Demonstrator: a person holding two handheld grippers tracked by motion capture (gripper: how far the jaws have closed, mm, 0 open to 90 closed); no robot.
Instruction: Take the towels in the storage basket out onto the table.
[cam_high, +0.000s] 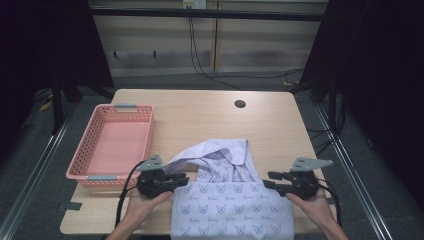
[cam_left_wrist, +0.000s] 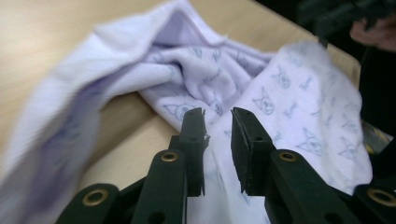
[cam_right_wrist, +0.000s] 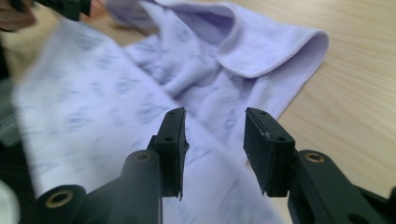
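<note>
High view: pale lilac printed cloth (cam_high: 227, 197) lies at lower center of the frame on the wooden bench (cam_high: 210, 117), near half spread flat and hanging over the near edge, far half still bunched and folded back toward mid-frame. Pink basket (cam_high: 112, 142) sits at left, apart from the cloth, nothing in it.

Left gripper (cam_high: 181, 179) is at the cloth's left edge, right gripper (cam_high: 270, 181) at its right edge — both level, pointing inward at each other.

Left gripper view: left gripper (cam_left_wrist: 217, 122) fingers stand a narrow gap apart, cloth (cam_left_wrist: 299, 107) under and past the tips, not pinched as far as the frame shows. Right gripper view: right gripper (cam_right_wrist: 215, 126) fingers part-open, wider than the left, cloth (cam_right_wrist: 196, 79) lying beneath them, nothing clamped.

Progress, judging from the layout: looks like a fold or lay-flat job headed for the basket — early. Done: near half smoothed out. Left: flatten the rumpled far half, make the folds, move the cloth into the basket. Neither gripper has hold of the cloth right now.
</note>
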